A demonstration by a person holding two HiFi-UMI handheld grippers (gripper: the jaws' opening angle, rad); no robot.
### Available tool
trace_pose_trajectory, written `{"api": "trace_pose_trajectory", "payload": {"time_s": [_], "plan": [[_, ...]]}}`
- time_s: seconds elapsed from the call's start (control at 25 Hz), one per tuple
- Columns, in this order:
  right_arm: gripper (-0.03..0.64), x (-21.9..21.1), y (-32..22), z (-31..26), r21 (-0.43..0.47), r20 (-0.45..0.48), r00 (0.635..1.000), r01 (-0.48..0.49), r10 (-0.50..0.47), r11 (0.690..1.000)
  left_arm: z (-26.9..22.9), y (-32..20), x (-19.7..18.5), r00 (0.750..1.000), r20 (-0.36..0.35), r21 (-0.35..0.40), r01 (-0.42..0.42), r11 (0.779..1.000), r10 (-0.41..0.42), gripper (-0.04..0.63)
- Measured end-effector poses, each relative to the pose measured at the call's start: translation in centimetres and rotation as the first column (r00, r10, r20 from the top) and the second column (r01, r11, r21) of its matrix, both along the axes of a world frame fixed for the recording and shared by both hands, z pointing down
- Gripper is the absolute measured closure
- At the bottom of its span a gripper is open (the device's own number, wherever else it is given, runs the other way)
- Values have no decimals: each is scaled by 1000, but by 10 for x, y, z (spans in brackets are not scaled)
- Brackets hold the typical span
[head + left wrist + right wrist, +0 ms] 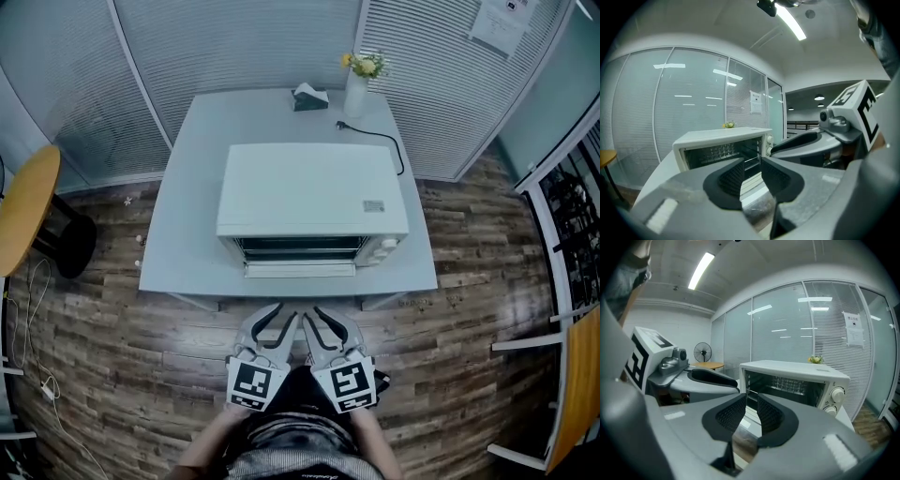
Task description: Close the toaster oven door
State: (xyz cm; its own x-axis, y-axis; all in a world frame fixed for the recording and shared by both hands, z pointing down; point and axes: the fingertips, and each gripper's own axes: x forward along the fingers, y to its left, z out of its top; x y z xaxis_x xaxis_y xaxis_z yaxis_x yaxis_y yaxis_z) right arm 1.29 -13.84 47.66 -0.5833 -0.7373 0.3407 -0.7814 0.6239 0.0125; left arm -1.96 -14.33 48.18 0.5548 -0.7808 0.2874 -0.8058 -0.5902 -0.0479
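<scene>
Holding the left gripper [281, 319] and the right gripper [319, 319] side by side over the wooden floor [141, 347], just off the near edge of the grey table [183, 216], tips angled in toward each other and almost meeting.

Pointing both at the white toaster oven [314, 192] in the middle of that table, front turned toward the person. Finding its door [300, 269] dropped open at the front, lying flat just inside the table's near edge. Straight ahead of the two tips and apart from them, with a strip of table and floor between.

Looking along the left gripper [752, 176]: dark pads parted by a narrow gap, nothing gripped, only a view through to the door [751, 183], with the oven [722, 140] and its open cavity beyond, slightly left.

Looking along the right gripper [751, 416]: a similar narrow gap, nothing held, oven [797, 376] beyond and a little to the right, knobs [836, 394] at its right end.

Behind the oven on the table: a vase of yellow flowers [356, 84], a black power cord [375, 141], a small grey box [309, 97].
</scene>
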Motion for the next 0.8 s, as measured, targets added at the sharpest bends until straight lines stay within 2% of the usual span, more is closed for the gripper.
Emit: {"api": "trace_pose_trajectory", "payload": {"time_s": [0.4,0.6,0.8], "plan": [[546,4,2,60,-89,-164,986,-39,24,995,65,3,-14,997,72,-112,-22,994,30,494],[538,1,6,82,-124,-227,974,-41,12,991,116,15,-20,993,102,-218,-37,975,60,478],[534,1,14,101,-172,-275,961,-52,3,984,159,26,-22,973,188,-276,-79,958,135,477]]}}
